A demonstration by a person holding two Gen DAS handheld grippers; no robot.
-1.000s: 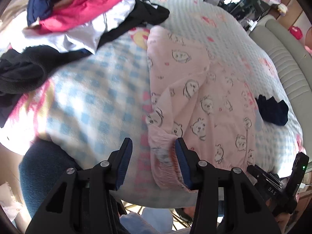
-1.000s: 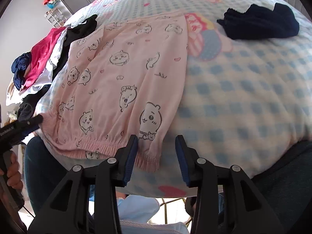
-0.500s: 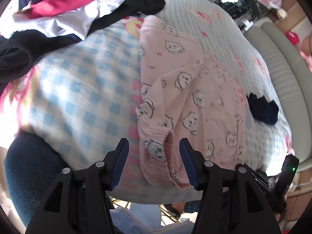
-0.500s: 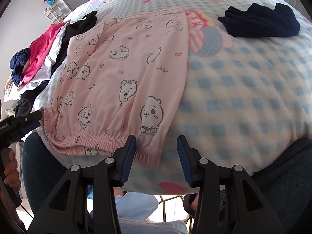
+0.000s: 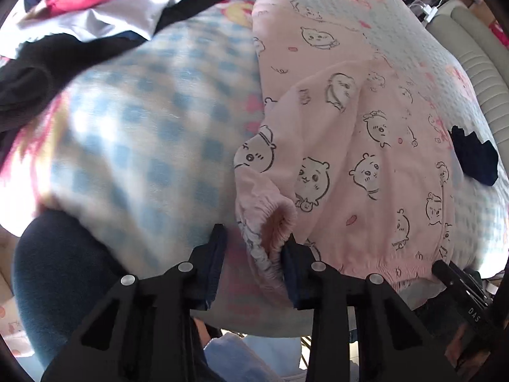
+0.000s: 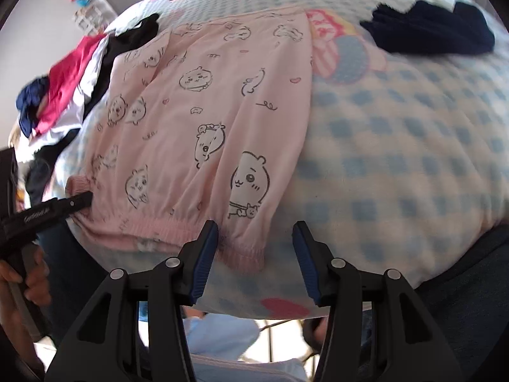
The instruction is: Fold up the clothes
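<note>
I have both grippers low over the near edge of the bed (image 6: 397,146), where the pink trousers (image 5: 366,146) lie flat on the checked blanket.

My left gripper (image 5: 254,251) has just been closing, and the trousers' gathered waistband sits between its fingers: the cloth bunches against the right pad (image 5: 294,273), while the left pad (image 5: 216,264) stands off it over bare blanket. The pads are not yet pinching, as far as I can see.

My right gripper (image 6: 256,254) has just been opening; its fingers stand spread, with the waistband's other corner between them, nearer the left pad (image 6: 203,261) and touching neither that I can make out. From that view the left gripper's tip shows at the trousers' far-left corner, my hand (image 6: 22,283) on its handle.

Beyond the fingers, a dark blue garment (image 6: 429,31) lies to the right of the trousers, apart from them. A heap of clothes (image 5: 95,9), red, white, black and navy, lies to their left.
</note>
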